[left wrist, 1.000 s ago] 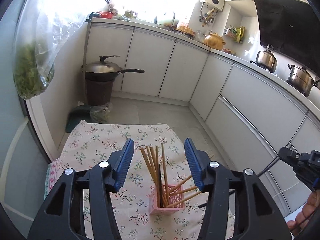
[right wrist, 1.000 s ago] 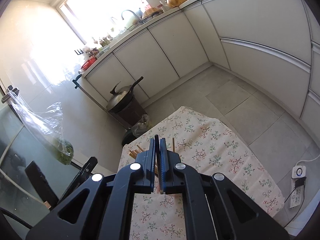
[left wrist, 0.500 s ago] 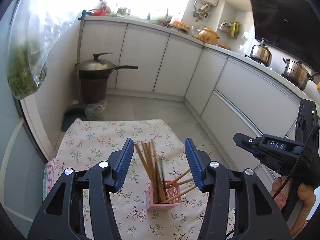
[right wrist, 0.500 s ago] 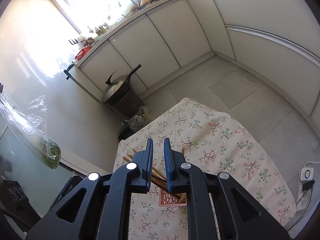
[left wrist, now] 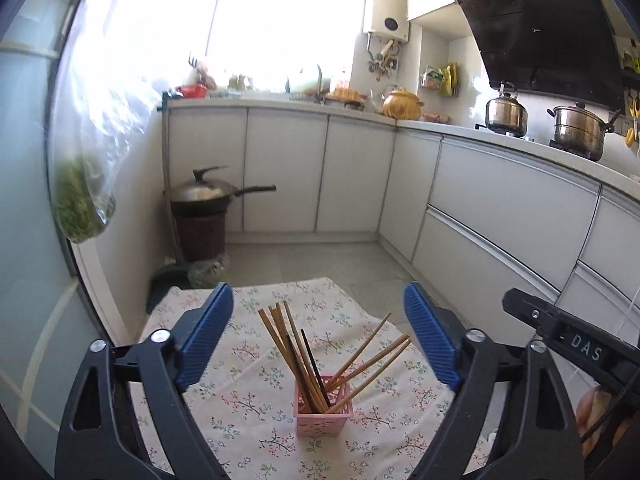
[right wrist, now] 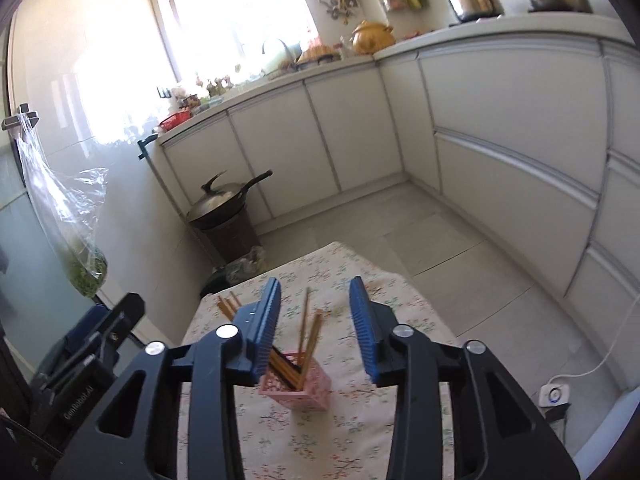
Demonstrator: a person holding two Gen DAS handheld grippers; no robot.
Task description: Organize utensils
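With every visible chopstick (left wrist: 304,360) standing in the pink holder (left wrist: 323,416) just ahead of both grippers, left gripper (left wrist: 318,338) and right gripper (right wrist: 316,330) are opening, empty, so little seems left.

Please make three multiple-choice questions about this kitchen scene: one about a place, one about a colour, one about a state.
1. Where are the chopsticks?
A. flat on the cloth
B. standing in the holder
C. on the counter

2. What colour is the holder?
A. pink
B. green
C. black

3. What is between the pads of the left gripper?
A. a spoon, clamped
B. one chopstick, clamped
C. nothing, they grip nothing

Answers:
1 B: the sticks lean out of the holder on the floral cloth.
2 A: its lattice walls are pink in both views.
3 C: the blue pads stand wide, jaws opening, touching no stick.
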